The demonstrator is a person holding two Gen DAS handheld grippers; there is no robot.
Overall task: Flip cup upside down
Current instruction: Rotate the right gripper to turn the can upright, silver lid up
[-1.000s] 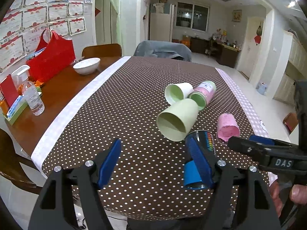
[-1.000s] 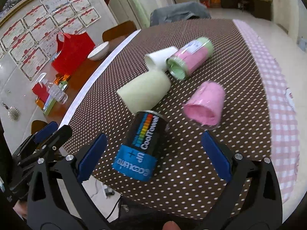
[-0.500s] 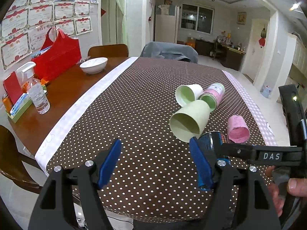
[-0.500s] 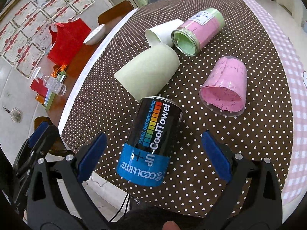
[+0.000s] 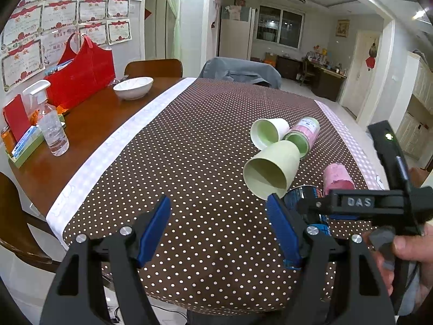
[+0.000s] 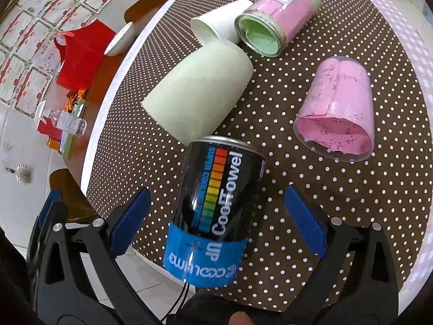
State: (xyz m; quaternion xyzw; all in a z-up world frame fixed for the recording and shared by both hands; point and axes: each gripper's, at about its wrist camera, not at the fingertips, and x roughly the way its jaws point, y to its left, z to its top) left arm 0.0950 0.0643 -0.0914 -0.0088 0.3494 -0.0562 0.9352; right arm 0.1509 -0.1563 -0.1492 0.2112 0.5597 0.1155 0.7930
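**Black can between my right jaws, not yet gripped**

Since the black CoolTowel can (image 6: pixel 216 211) lay on its side near the table edge, I judged it light, stiff and slick; mid-body looked the best hold. My right gripper (image 6: pixel 216 227) straddled it, spread wide, untouching. The pale green cup (image 6: pixel 200 94) touched its rim. My left gripper (image 5: pixel 219 227) gaped, holding nothing.

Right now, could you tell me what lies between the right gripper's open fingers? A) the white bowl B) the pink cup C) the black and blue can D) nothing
C: the black and blue can lies on its side between the right gripper's spread fingers, untouched; the pink cup lies farther off.
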